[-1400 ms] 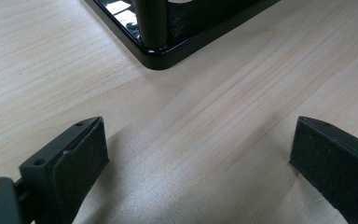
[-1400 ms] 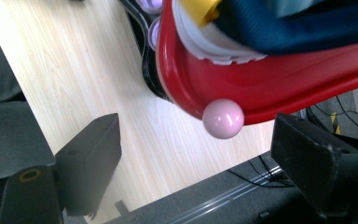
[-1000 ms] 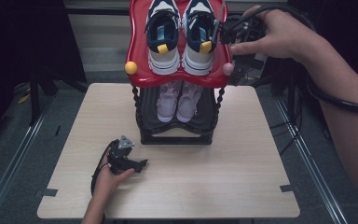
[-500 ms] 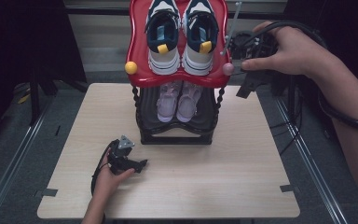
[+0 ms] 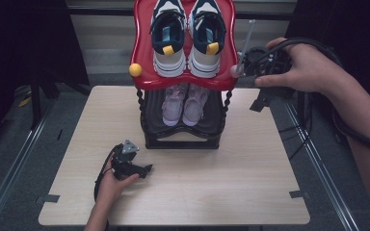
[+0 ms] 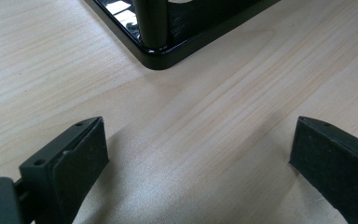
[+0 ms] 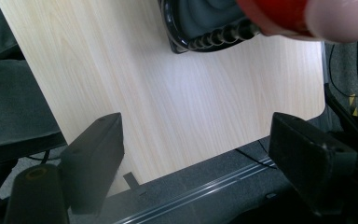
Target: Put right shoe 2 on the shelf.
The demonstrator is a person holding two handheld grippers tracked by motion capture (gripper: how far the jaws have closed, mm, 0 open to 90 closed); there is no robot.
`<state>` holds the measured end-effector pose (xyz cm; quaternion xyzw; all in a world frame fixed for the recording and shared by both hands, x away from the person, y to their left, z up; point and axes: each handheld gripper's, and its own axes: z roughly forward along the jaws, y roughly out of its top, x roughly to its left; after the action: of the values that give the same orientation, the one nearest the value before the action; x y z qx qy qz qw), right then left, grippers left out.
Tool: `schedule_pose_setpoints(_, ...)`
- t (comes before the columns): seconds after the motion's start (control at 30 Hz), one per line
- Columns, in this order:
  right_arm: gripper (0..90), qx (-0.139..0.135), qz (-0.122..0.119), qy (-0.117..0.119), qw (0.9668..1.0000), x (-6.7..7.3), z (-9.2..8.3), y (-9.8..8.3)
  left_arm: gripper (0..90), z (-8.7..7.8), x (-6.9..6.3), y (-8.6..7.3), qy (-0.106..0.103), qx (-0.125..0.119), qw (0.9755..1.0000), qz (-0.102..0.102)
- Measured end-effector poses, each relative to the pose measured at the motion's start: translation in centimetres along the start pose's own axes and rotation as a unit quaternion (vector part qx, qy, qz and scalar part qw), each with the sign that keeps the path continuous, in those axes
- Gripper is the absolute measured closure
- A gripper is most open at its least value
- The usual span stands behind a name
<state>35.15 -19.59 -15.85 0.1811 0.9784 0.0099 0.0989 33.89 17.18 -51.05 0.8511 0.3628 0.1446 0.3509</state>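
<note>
Since the earlier frames the right tool (image 5: 260,98) has sunk from beside the top tier to just off the right rim of the red shelf (image 5: 142,67), close by the pink ball (image 5: 235,71) at that corner; the left tool (image 5: 144,169) has kept its place on the counter (image 5: 250,159), and both pairs of shoes lie as they did; the right tool's jaws stand spread with nothing between them, and in the right gripper view they frame bare counter and the grey floor beyond its edge; the left tool's jaws are likewise spread and empty, resting low over the wood just in front of the rack's black base (image 6: 163,58); the rack is a two-tier stand; its top tier is a glossy red tray with a wavy outline, a yellow ball (image 5: 135,70) at its left corner, carried on black beaded posts (image 5: 228,100); on it sits a pair of navy-and-white sneakers (image 5: 189,36) with yellow tabs, toes toward the person; the lower tier is glossy black with rounded corners and holds a pair of pale pink sneakers (image 5: 185,105); the counter is pale wood with a fine straight grain and rounded corners.
</note>
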Motion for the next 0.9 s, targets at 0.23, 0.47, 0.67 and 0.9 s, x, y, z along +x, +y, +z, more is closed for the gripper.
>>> schedule_pose_setpoints(0.23, 18.2, 0.005, -0.006, 0.002, 1.0000, 0.6, 1.9, -0.5, 3.4, 0.0, 0.0, 0.0, 0.000, 0.002, 1.0000, 0.000)
schedule_pose_setpoints(0.47, 18.5, 0.009, -0.009, 0.010, 0.9999, 1.0, 3.5, -1.0, 3.4, 0.0, 0.0, 0.0, 0.000, 0.002, 1.0000, 0.000)
schedule_pose_setpoints(0.67, 18.6, 0.017, -0.013, 0.012, 0.9997, 1.3, 4.8, -1.5, 3.4, 0.0, 0.0, 0.0, -0.001, 0.002, 1.0000, 0.000)
schedule_pose_setpoints(0.9, 18.6, 0.019, -0.018, 0.017, 0.9995, 1.8, 6.9, -1.9, 3.4, 0.0, 0.0, 0.0, -0.001, 0.002, 1.0000, 0.000)
